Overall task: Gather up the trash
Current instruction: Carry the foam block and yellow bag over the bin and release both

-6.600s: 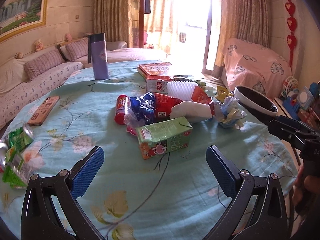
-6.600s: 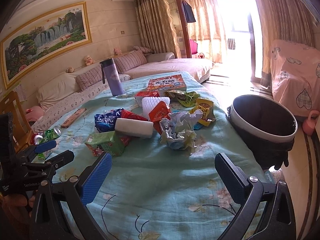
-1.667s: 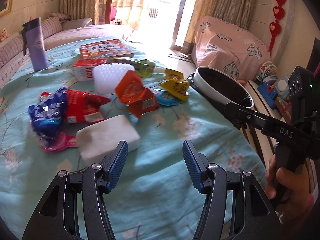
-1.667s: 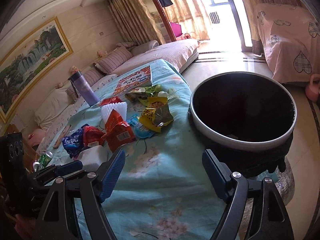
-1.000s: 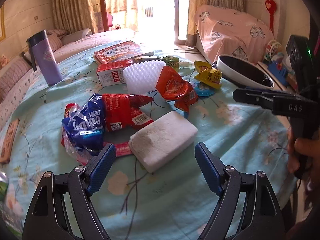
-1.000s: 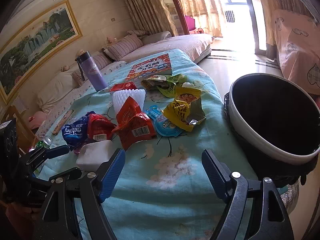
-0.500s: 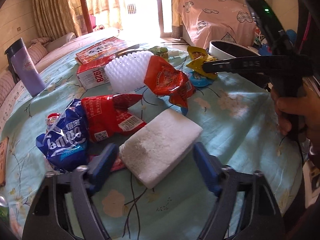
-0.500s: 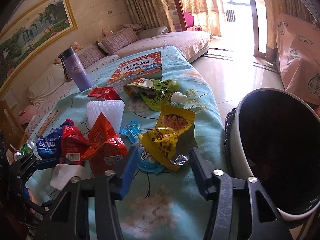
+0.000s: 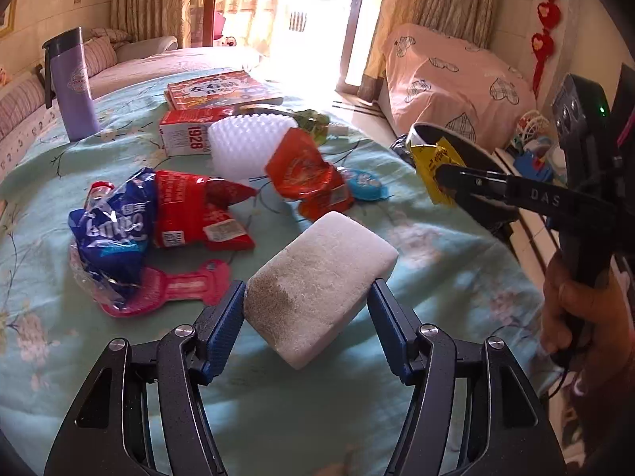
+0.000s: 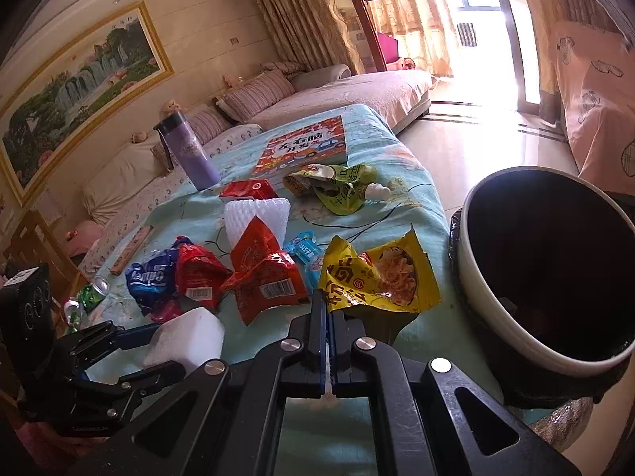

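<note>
A white foam block sits tilted between my left gripper's blue pads. The jaws are closing and both pads touch its sides. In the right wrist view the same block shows at lower left in the left gripper. My right gripper is shut on the edge of a yellow snack wrapper, which hangs just above the cloth beside the black bin. From the left wrist view, the right gripper holds that yellow wrapper in the air at right.
On the blue floral tablecloth lie red wrappers, a blue wrapper, a pink flat packet, a white foam net, a red carton, a green pouch, a book and a purple flask. Cans lie at the far left edge.
My right jaws have shut on the yellow wrapper and raised it off the cloth. My left jaws have narrowed onto the white block, which now looks tilted.
</note>
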A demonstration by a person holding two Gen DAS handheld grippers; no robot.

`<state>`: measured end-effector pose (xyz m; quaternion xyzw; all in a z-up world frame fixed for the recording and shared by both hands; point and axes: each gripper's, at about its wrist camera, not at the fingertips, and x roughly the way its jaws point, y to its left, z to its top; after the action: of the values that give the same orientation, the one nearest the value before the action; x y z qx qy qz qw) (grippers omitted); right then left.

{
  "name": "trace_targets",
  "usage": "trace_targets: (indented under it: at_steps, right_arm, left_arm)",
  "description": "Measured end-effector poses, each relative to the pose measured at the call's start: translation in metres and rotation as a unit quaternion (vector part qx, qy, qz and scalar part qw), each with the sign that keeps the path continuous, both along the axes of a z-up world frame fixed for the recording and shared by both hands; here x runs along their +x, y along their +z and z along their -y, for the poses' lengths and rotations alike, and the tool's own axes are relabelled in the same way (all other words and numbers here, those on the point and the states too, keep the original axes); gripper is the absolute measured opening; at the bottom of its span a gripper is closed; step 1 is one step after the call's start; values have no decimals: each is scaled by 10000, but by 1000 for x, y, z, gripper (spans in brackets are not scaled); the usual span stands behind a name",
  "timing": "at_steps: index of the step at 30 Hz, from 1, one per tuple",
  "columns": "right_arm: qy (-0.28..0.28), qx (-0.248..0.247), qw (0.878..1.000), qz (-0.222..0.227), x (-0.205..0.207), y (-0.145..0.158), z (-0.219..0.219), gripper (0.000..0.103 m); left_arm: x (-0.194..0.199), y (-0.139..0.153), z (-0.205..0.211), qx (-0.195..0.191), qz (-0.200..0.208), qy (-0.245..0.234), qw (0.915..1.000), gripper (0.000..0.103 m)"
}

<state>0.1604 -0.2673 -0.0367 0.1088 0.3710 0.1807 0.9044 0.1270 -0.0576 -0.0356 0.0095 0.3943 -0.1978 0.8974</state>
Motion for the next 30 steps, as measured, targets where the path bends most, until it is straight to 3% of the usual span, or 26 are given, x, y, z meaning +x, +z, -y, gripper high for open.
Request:
trace_targets:
  at_steps: [12, 30]
  right_arm:
    - [-517, 98, 9984, 184, -37, 20, 55, 0]
    - [-1019, 288, 9943, 84, -33, 11, 128, 1]
  left_arm:
    - [-2, 17, 63, -144, 69, -298, 9994, 63]
    - [27, 36, 144, 57, 266, -622, 9977, 63]
